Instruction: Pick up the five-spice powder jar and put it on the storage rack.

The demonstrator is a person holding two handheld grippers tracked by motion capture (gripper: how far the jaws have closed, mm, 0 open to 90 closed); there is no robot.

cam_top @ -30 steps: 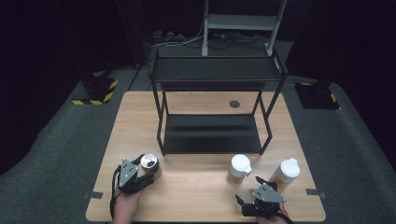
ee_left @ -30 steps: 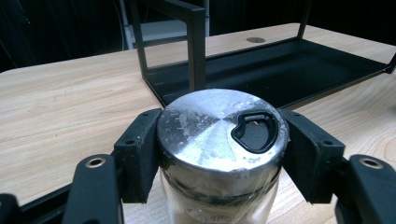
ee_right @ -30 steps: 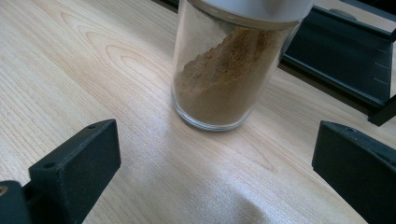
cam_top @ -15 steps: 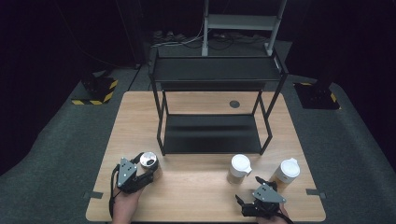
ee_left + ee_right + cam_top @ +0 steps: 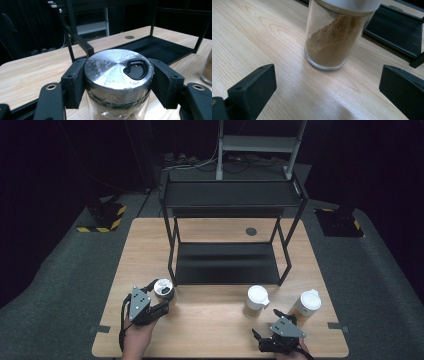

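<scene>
A glass jar (image 5: 112, 65) with a silver lid and a black flip tab sits between the jaws of my left gripper (image 5: 118, 80), which is shut on it just below the lid. From above, this jar (image 5: 163, 288) and left gripper (image 5: 164, 297) are beside the left front leg of the black shelf rack (image 5: 227, 262). My right gripper (image 5: 327, 87) stands wide open, holding nothing. A white-lidded jar of brown powder (image 5: 332, 47) stands on the table a little beyond its jaws. From above, that jar (image 5: 256, 299) is just ahead of the right gripper (image 5: 270, 321).
A second white-lidded jar (image 5: 307, 302) stands to the right of the first. The two-tier rack takes up the table's middle and back. A round dark disc (image 5: 251, 231) lies on the wooden table (image 5: 210, 320) behind the lower shelf.
My left gripper has carried the silver-lidded jar a little up and toward the rack's left front leg. The right gripper and both white-lidded jars have not moved.
</scene>
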